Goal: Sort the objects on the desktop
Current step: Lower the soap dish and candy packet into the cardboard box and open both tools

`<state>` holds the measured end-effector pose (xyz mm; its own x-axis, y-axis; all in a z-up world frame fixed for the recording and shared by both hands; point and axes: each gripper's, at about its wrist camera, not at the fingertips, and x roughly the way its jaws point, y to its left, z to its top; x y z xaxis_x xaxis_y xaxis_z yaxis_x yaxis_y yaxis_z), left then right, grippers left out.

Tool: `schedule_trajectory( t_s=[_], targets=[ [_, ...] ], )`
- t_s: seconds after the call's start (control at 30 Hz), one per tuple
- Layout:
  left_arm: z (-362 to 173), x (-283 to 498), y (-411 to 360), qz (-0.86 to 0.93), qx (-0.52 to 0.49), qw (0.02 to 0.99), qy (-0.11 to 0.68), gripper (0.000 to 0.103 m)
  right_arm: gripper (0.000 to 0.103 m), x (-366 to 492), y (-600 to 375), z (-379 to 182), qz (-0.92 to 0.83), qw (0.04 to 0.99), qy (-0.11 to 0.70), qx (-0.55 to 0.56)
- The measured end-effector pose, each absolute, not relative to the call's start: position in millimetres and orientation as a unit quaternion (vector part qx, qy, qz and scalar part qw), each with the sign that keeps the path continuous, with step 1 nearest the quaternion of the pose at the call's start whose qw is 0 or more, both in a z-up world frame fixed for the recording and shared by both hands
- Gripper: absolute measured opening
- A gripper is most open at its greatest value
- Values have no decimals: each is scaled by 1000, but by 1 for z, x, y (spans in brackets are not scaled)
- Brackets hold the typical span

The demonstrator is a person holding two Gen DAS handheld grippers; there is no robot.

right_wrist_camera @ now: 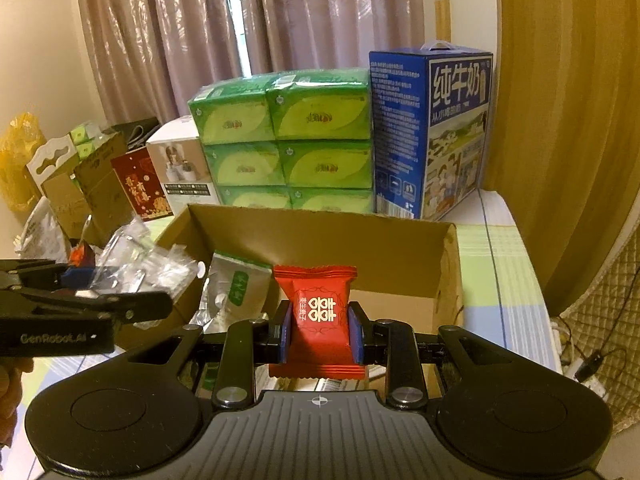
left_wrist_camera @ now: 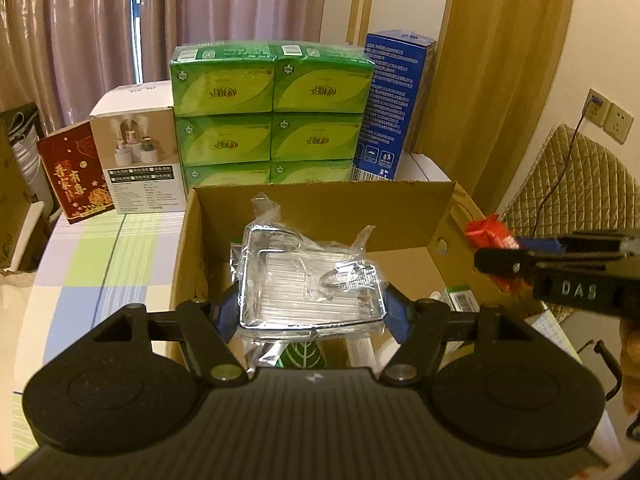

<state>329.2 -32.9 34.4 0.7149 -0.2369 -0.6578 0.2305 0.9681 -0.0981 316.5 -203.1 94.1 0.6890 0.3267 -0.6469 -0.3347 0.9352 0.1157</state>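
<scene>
Candy packet (right_wrist_camera: 319, 312) upright, seams top-bottom

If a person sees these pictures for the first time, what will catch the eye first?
Probably the bright red foil candy packet, pinched in the right gripper above the open brown cardboard box. Next, the clear crinkly plastic package clamped in the left gripper over the same box, with stacked green tissue packs behind.

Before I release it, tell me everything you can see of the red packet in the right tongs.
The red packet is a small glossy pillow-style wrapper with crimped ends, printed with a white double-happiness character and small text. It stands upright, pinched at its sides between the blue pads of the right tongs, held above the open cardboard box. Nothing else visibly touches it.
</scene>
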Motion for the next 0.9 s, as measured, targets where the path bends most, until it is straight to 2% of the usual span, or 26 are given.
schedule_trajectory(
  t_s=[0.13, 0.67, 0.7, 0.77, 0.9],
  targets=[
    [25, 341, -33, -135, -22, 926, 353, 72, 26, 319, -203, 88, 175, 919, 353, -7],
    [15, 324, -3, -113, -42, 927, 356, 72, 27, 321, -191, 78, 189, 917, 350, -1],
    [15, 323, -2, -113, -43, 926, 357, 72, 31, 322, -190, 79, 194, 917, 347, 4],
    [15, 321, -1, -114, -46, 926, 356, 72, 62, 323, -191, 81, 198, 918, 342, 21],
    [15, 314, 0, -114, -48, 927, 354, 72, 63, 316, -196, 88, 195, 925, 326, 29]
  ],
)
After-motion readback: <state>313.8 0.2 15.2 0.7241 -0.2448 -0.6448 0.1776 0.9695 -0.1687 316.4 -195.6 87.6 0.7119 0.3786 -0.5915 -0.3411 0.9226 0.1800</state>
